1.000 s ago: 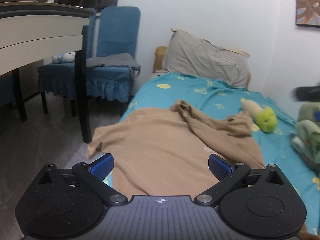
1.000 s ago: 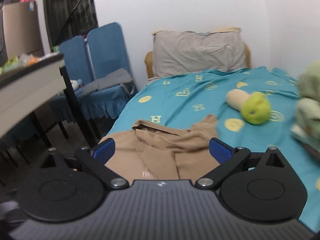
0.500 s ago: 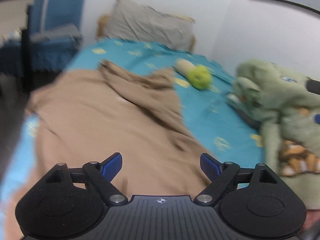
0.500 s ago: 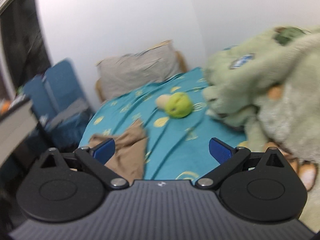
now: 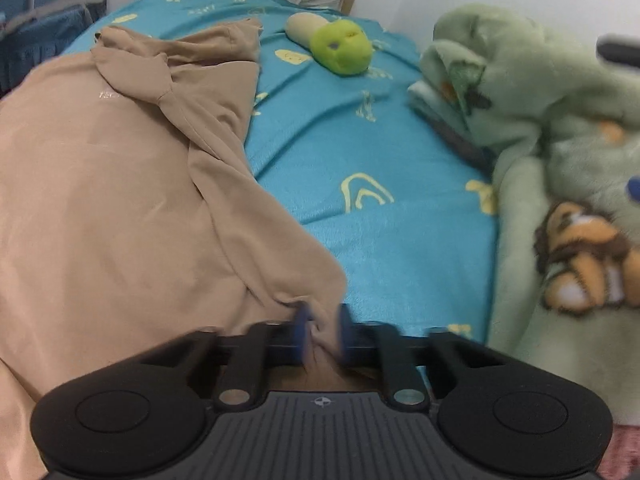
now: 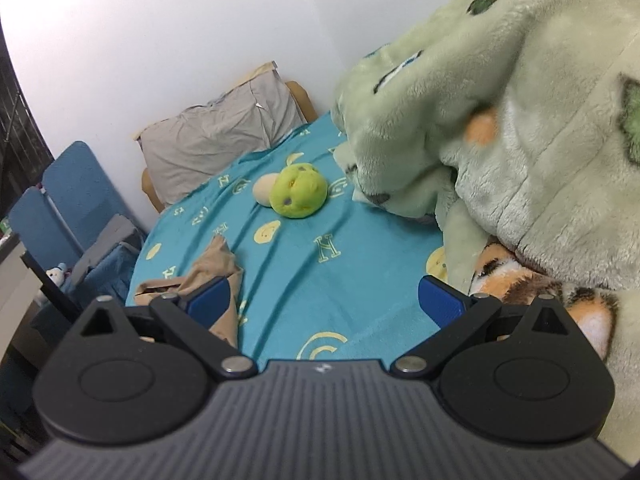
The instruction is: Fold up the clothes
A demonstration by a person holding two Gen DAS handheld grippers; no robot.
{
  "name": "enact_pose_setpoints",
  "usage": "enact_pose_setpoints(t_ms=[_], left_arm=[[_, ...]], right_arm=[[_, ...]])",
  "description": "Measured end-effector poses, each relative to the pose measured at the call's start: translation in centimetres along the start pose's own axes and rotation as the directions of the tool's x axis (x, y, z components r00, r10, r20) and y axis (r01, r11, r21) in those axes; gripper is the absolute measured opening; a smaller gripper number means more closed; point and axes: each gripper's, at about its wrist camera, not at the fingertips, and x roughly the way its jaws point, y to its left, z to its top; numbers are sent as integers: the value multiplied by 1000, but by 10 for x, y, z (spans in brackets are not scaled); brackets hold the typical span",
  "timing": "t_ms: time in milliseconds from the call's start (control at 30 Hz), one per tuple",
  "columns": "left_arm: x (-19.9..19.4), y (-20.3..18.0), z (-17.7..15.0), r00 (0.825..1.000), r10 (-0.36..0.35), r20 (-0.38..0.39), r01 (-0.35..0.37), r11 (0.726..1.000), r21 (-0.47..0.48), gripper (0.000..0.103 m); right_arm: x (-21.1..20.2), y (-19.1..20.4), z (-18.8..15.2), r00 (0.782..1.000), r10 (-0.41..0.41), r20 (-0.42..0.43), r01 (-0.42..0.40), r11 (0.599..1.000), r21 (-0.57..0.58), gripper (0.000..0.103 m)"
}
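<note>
A tan garment (image 5: 120,184) lies spread over the left half of a bed with a teal sheet (image 5: 360,152). My left gripper (image 5: 322,334) is shut on the garment's near right corner, cloth bunched between the blue pads. My right gripper (image 6: 324,304) is open and empty above the teal sheet (image 6: 320,280). A crumpled part of the tan garment (image 6: 216,268) shows just behind its left finger. In the left wrist view the right gripper shows only as a blur at the right edge.
A green fleece blanket (image 5: 560,140) with animal prints is piled on the bed's right side, also in the right wrist view (image 6: 500,120). A green plush toy (image 5: 340,48) and a grey pillow (image 6: 216,140) lie at the bed's head. Blue chairs (image 6: 64,200) stand left of the bed.
Both grippers swung right and down toward the bed. My left gripper went from open to shut on the garment's near corner. My right gripper stayed open and now hangs by the blanket.
</note>
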Motion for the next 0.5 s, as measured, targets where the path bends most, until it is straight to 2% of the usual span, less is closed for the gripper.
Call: enact_pose_setpoints(t_ms=[100,200,267,500], left_arm=[[-19,24,8,996,-91,6,91,993,-72,8],[-43,62,17,975,-222,7,220,960,-174,8],[-56,92,24,968,-252,11,246,937,-249,8],[-55,162,23,985,-149,-84,112,932,-344,12]], right_arm=[[0,0,-1,1000,-5,-5,5,1000,7,102],[1,1,-2,1000,-5,-15,5,1000,8,102],[2,4,-2,1000,-6,-25,6,1000,5,102],[13,13,-7,996,-15,-83,14,1000,-13,102]])
